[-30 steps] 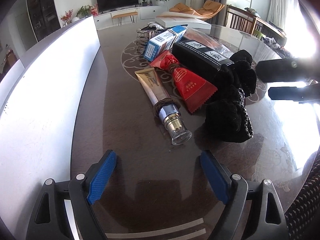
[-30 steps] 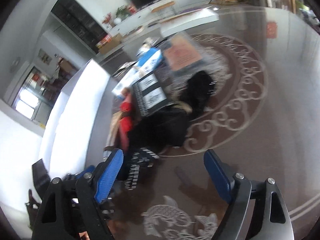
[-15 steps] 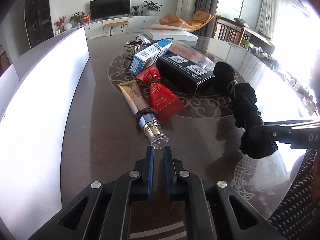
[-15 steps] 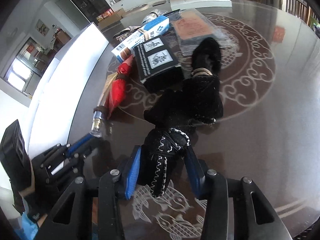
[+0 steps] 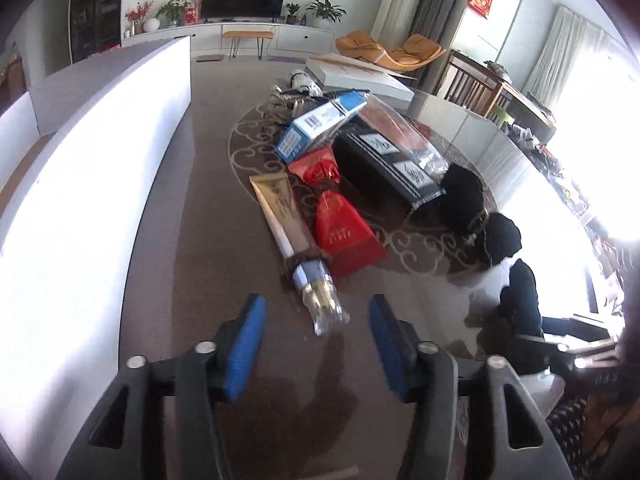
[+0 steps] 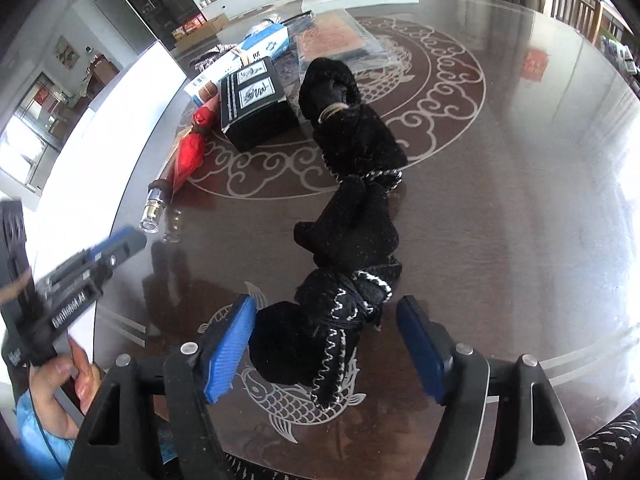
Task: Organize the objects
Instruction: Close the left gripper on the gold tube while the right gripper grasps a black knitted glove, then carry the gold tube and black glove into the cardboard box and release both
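A gold cosmetic tube with a clear cap (image 5: 298,256) lies on the dark round table (image 5: 168,240), cap end between my open left gripper's (image 5: 316,340) blue pads. A red packet (image 5: 340,220), a black box (image 5: 384,168) and a blue-white box (image 5: 316,124) lie beside it. A black knitted garment (image 6: 352,216) stretches across the table; its near end lies between the pads of my open right gripper (image 6: 326,344), which does not squeeze it. The left gripper shows at the left of the right wrist view (image 6: 100,252).
A white board (image 5: 80,184) runs along the table's left side. A clear-wrapped packet (image 6: 336,40) and a flat white box (image 5: 356,76) lie at the far end. The table's front edge is close under both grippers.
Both grippers opened: the left was shut half a second ago, and the right was shut on the black garment and has let it go. The garment lies stretched toward me.
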### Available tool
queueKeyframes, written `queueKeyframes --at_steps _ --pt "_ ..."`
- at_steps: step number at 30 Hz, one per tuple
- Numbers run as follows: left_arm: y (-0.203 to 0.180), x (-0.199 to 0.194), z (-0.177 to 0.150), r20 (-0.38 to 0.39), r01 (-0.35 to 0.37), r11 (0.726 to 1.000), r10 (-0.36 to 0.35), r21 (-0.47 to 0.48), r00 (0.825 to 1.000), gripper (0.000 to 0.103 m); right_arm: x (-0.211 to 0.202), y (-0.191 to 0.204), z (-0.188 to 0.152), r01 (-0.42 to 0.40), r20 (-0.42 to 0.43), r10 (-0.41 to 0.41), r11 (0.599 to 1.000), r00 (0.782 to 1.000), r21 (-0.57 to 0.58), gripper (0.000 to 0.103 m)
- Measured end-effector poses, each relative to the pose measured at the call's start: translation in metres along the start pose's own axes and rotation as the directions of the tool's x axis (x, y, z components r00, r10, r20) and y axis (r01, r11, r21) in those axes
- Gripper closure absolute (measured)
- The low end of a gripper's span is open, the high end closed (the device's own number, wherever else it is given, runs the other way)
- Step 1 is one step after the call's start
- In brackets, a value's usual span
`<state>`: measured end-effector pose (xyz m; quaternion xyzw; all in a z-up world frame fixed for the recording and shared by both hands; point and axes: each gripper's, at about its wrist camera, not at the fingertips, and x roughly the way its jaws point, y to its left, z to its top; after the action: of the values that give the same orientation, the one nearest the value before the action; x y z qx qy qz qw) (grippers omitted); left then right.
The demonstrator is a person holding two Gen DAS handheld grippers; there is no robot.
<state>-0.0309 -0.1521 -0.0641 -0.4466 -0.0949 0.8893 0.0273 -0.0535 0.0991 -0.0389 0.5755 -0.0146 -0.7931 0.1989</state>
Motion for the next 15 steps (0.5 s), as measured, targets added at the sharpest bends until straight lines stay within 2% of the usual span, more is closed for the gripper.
queueKeyframes --at_steps 4,5,6,8,12,15 --pt "-0.003 0.03 0.023 -0.03 -0.067 0.997 0.069 0.04 0.997 0.042 0.001 0.002 0.0 0.004 0.01 -0.004 1.0 1.0 -0.006 0.029" --pt "-0.003 0.036 0.025 -0.038 -0.071 0.996 0.073 0.047 0.997 0.047 0.001 0.001 0.0 0.001 0.015 -0.001 1.0 1.0 -0.008 0.03" --pt "-0.003 0.041 0.025 -0.042 -0.071 0.996 0.073 0.053 0.996 0.068 0.0 0.0 0.001 0.005 0.022 -0.004 1.0 1.0 -0.015 0.033" --pt "-0.004 0.037 0.021 -0.018 -0.076 0.994 0.078 0.08 0.997 0.074 0.0 -0.001 0.002 0.013 0.022 -0.013 0.999 1.0 -0.032 0.063" --pt "-0.002 0.007 -0.006 0.012 -0.03 0.997 0.029 0.065 1.0 0.075 -0.015 -0.014 -0.01 -0.067 0.024 0.067 0.998 0.997 0.004 0.065" --pt "-0.003 -0.019 -0.025 0.048 0.002 0.999 -0.004 0.043 0.999 0.075 -0.027 -0.024 -0.019 -0.175 0.033 0.173 0.983 0.984 0.063 0.065"
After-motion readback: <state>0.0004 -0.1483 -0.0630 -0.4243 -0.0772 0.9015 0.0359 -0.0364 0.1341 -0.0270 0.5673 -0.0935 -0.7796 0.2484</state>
